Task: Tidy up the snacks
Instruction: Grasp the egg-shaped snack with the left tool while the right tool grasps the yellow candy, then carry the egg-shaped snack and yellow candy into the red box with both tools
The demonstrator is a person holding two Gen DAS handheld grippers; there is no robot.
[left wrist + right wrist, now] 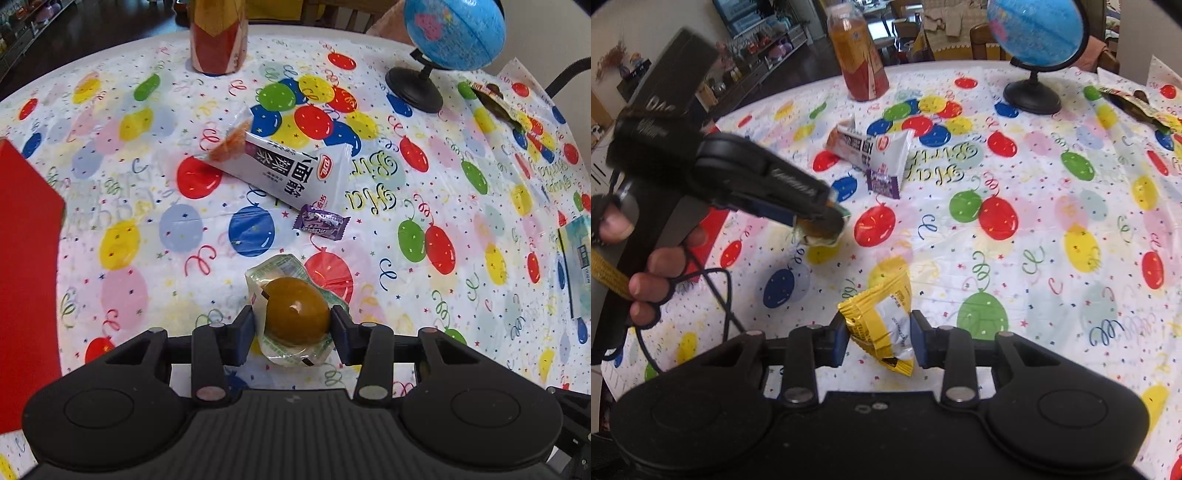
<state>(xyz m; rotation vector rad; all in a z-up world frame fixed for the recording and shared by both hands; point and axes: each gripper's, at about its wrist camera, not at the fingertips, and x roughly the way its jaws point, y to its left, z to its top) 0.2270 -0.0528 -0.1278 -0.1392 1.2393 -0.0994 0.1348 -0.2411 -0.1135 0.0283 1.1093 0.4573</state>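
Observation:
My left gripper [293, 325] is shut on a brown egg in a clear green-printed packet [295, 310], held just above the balloon tablecloth; it also shows in the right wrist view [822, 230]. My right gripper [879, 332] is shut on a yellow and white snack packet [882, 317]. A white spicy-strip packet [284, 166] and a small purple candy [320, 221] lie in the table's middle, beyond the left gripper; both show in the right wrist view, the packet [875, 147] and the candy [883, 182].
A red box [26, 266] is at the left edge. A juice bottle [218, 37] and a blue globe [452, 33] on a black stand are at the far side. A dark snack wrapper [500, 105] is far right. A pale packet [578, 266] is at the right edge.

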